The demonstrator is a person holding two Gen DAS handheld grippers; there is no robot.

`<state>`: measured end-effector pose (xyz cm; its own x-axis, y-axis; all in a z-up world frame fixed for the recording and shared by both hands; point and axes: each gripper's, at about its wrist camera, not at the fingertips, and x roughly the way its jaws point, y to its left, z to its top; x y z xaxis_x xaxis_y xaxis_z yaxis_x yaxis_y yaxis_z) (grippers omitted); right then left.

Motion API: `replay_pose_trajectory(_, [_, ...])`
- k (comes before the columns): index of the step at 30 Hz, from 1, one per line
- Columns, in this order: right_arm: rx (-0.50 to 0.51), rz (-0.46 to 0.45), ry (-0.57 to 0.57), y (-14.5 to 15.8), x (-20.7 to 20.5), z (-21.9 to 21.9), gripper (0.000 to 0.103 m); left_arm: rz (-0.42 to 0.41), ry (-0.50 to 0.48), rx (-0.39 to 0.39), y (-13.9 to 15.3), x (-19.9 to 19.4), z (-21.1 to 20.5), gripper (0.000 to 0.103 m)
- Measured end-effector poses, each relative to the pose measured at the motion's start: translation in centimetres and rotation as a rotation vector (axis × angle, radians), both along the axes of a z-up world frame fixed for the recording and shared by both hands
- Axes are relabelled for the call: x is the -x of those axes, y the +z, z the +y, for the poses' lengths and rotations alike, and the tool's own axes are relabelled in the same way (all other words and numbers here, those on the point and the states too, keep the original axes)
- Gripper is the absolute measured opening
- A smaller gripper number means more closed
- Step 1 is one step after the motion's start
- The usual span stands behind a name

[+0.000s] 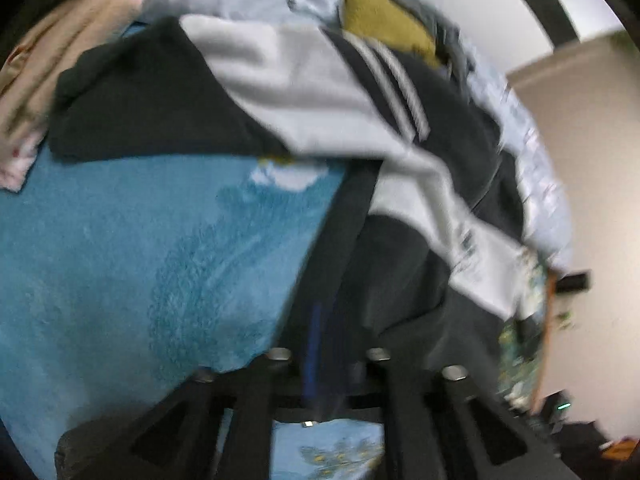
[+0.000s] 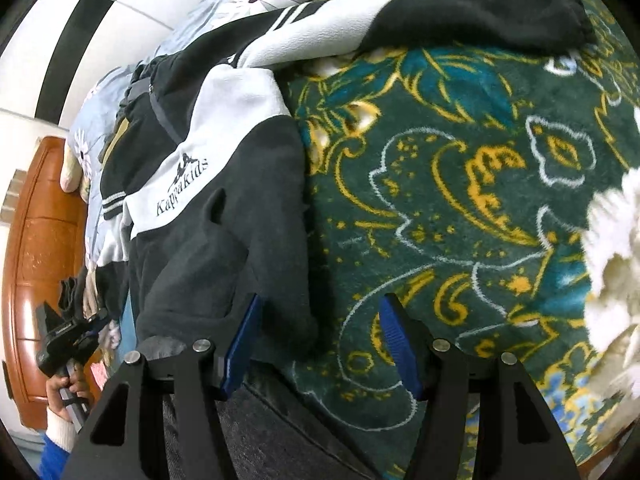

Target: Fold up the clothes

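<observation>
A black and white fleece jacket [image 2: 208, 184] with "Kappakids" lettering lies spread on a patterned blanket [image 2: 460, 200]. My right gripper [image 2: 320, 344] is open, its blue pads either side of the jacket's hem corner, not closed on it. My left gripper [image 1: 320, 360] is shut on a black edge of the jacket [image 1: 352, 240], which drapes up and away from it. The left gripper also shows in the right wrist view [image 2: 68, 340], held by a hand at the far left. One black sleeve [image 2: 480, 12] lies stretched at the top.
A blue fleece blanket [image 1: 140, 260] covers the bed under the left gripper. A pile of clothes, beige [image 1: 48, 60] and olive [image 1: 380, 20], lies beyond. A wooden headboard [image 2: 40, 240] stands at the left. A white wall [image 1: 580, 160] is at the right.
</observation>
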<state>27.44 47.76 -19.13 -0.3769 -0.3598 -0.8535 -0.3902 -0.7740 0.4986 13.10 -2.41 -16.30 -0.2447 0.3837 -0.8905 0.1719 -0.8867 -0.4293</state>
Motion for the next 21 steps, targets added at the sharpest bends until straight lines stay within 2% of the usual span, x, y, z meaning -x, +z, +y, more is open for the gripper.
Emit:
replay_pose_trajectory(1, [-0.004,0.003,0.002,0.1,-0.1,0.0,0.062,0.008,-0.028,0.023,-0.3,-0.2,0.8,0.050])
replay_pose_trajectory(4, [-0.003,0.006,-0.008,0.2,-0.3,0.2,0.062,0.009,-0.123,0.078,-1.4,-0.9,3.3,0.056])
replay_pose_trajectory(7, [-0.001,0.001,-0.014,0.0,-0.5,0.4,0.062,-0.026,-0.232,0.152,-3.0,-1.8,5.9,0.056])
replay_pose_trajectory(10, [0.000,-0.003,-0.010,-0.2,-0.6,0.3,0.062,-0.049,-0.288,0.235,-4.3,-2.6,7.5,0.056])
replay_pose_trajectory(12, [0.004,0.001,-0.007,-0.2,-0.6,0.4,0.062,-0.054,-0.304,0.273,-4.8,-3.0,8.2,0.052])
replay_pose_trajectory(13, [0.005,0.002,-0.007,-0.2,-0.6,0.4,0.062,-0.049,-0.299,0.280,-4.8,-3.0,8.3,0.035])
replay_pose_trajectory(15, [0.009,0.004,-0.006,-0.4,-0.5,0.5,0.062,-0.055,-0.274,0.236,-4.7,-2.9,7.8,0.016])
replay_pose_trajectory(16, [0.015,0.006,-0.005,-0.5,-0.5,0.6,0.062,-0.056,-0.258,0.207,-4.5,-2.9,7.4,0.009])
replay_pose_trajectory(17, [0.023,0.007,-0.002,-0.7,-0.4,0.7,0.062,-0.056,-0.242,0.178,-4.3,-2.9,6.9,0.006])
replay_pose_trajectory(21, [0.061,0.023,0.040,-1.4,0.5,0.4,0.062,-0.032,-0.124,0.059,-2.9,-2.9,4.1,0.006])
